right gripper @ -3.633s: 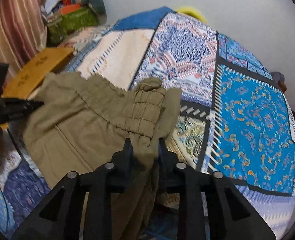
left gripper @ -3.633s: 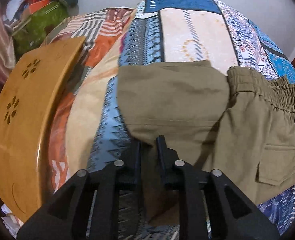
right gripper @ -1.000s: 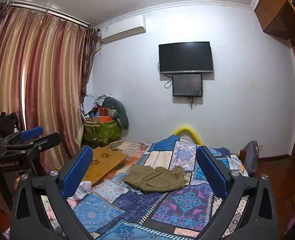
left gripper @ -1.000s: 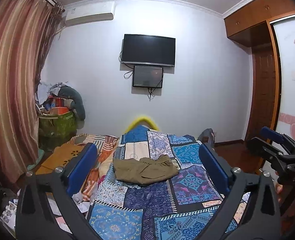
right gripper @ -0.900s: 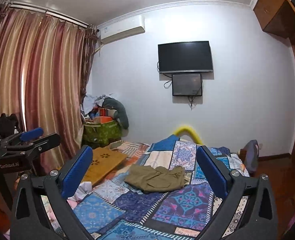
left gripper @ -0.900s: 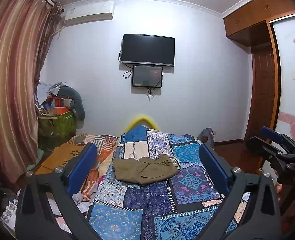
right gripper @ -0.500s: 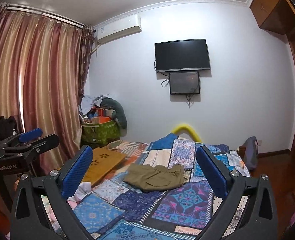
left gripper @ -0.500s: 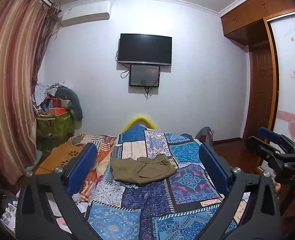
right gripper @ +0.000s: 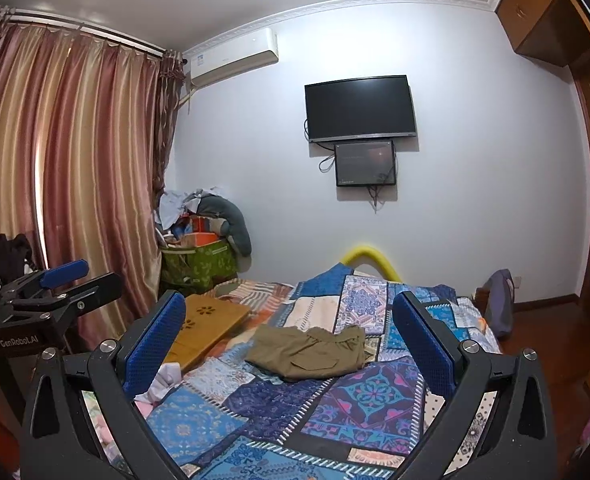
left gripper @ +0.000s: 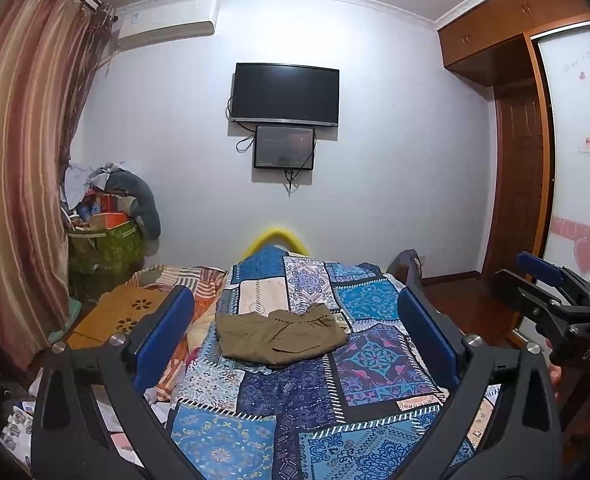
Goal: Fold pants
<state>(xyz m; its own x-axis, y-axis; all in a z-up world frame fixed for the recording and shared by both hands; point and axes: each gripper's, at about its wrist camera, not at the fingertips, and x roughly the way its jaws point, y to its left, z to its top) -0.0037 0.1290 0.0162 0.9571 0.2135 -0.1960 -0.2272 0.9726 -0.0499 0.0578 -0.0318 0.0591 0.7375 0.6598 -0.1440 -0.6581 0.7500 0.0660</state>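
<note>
Folded olive pants (left gripper: 279, 338) on the patchwork bed (left gripper: 295, 412) well ahead of both grippers, left gripper (left gripper: 295, 336) wide, right gripper (right gripper: 289, 338) wide, both holding nothing, wall television (left gripper: 285, 94) beyond, curtains (right gripper: 67, 184) left.

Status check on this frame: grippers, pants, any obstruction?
Left gripper open, empty. Right gripper open, empty. Pants folded on quilt, untouched. Nothing in the way.
</note>
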